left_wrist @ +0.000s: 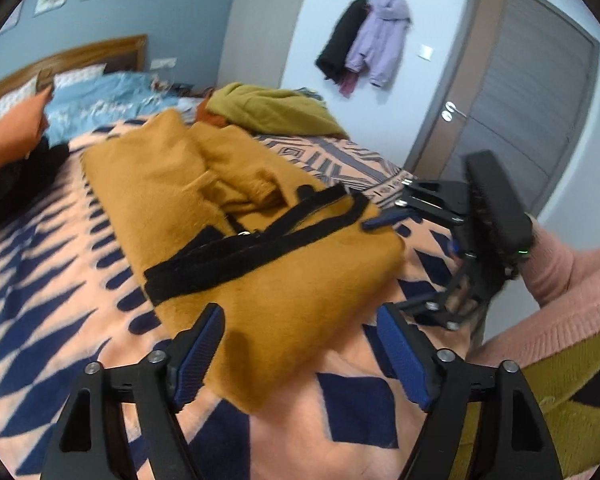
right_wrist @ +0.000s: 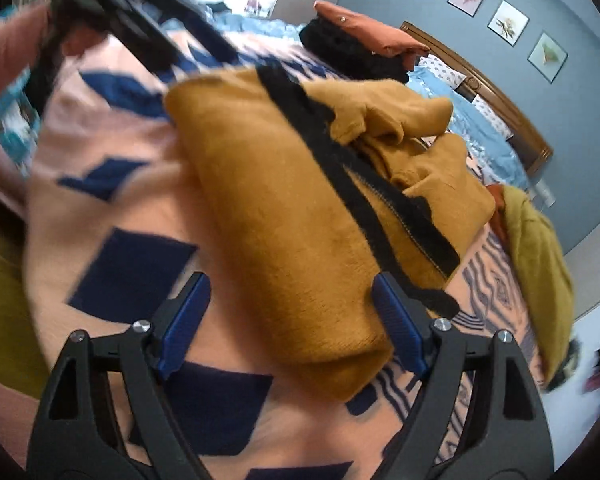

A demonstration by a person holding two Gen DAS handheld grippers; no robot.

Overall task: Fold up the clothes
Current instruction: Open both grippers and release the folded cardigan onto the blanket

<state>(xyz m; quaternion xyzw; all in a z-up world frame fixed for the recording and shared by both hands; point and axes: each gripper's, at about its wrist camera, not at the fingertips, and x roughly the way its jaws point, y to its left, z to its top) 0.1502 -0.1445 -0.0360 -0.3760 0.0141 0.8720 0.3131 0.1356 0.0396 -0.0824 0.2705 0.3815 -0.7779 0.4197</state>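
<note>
Fuzzy mustard-yellow jacket with black zipper trim [left_wrist: 236, 216] lies folded on the peach-and-navy patterned blanket [left_wrist: 52, 300]. Left gripper [left_wrist: 300, 356] and right gripper [right_wrist: 290, 324] both gape open at its near edge, probably not touching. Only the left view shows the grey door [left_wrist: 520, 120]; no readable writing.

Patterned bedspread [left_wrist: 52, 280], grey door [left_wrist: 520, 112], 3 framed pictures [right_wrist: 508, 18].

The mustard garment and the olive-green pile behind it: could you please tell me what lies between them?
In the left wrist view, only a bare strip of the patterned bedspread separates the mustard garment from the olive-green pile.
</note>
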